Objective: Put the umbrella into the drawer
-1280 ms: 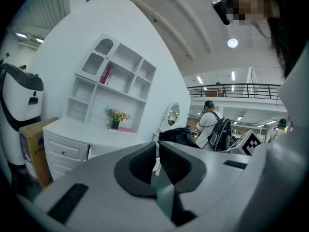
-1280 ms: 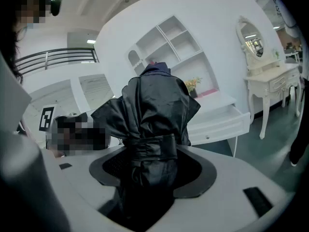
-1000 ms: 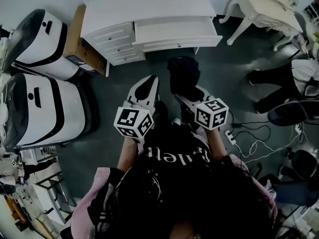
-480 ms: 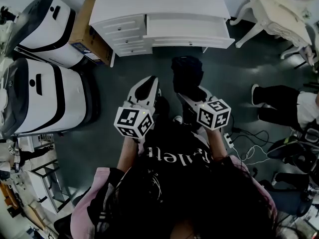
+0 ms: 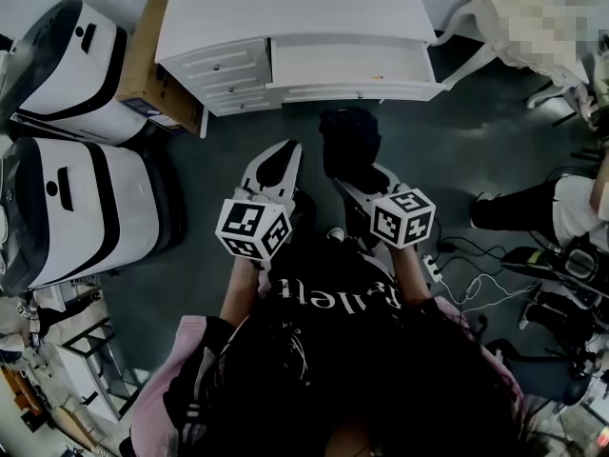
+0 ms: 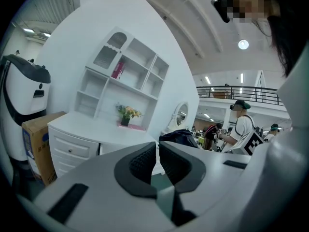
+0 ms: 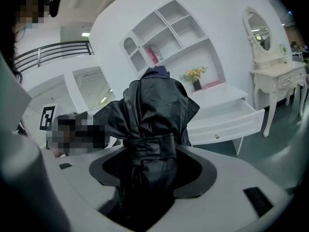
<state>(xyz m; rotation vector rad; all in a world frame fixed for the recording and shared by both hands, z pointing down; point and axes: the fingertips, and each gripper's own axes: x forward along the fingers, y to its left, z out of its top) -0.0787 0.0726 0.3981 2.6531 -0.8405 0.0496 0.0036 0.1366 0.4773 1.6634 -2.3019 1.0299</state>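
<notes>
A folded black umbrella (image 7: pixel 153 129) stands upright between the jaws of my right gripper (image 7: pixel 153 170), which is shut on it near its strap. In the head view the umbrella (image 5: pixel 349 149) pokes forward from the right gripper (image 5: pixel 357 184), a short way in front of the white desk (image 5: pixel 285 12). The desk's wide drawer (image 5: pixel 344 65) is pulled open, also seen as the open drawer (image 7: pixel 227 117) in the right gripper view. My left gripper (image 5: pixel 276 165) hangs beside the right one; its pads (image 6: pixel 145 163) nearly touch and hold nothing.
Two large white-and-black machines (image 5: pixel 71 169) stand at the left, with a cardboard box (image 5: pixel 143 65) beside the desk's small drawers (image 5: pixel 224 74). A white dressing table (image 5: pixel 533 17) is at the right. Cables and a power strip (image 5: pixel 457 274) lie on the dark floor.
The view has shifted slightly, and the desk with its open drawer now sits a little nearer and further left. Both grippers keep their pose, and the umbrella stays held.
</notes>
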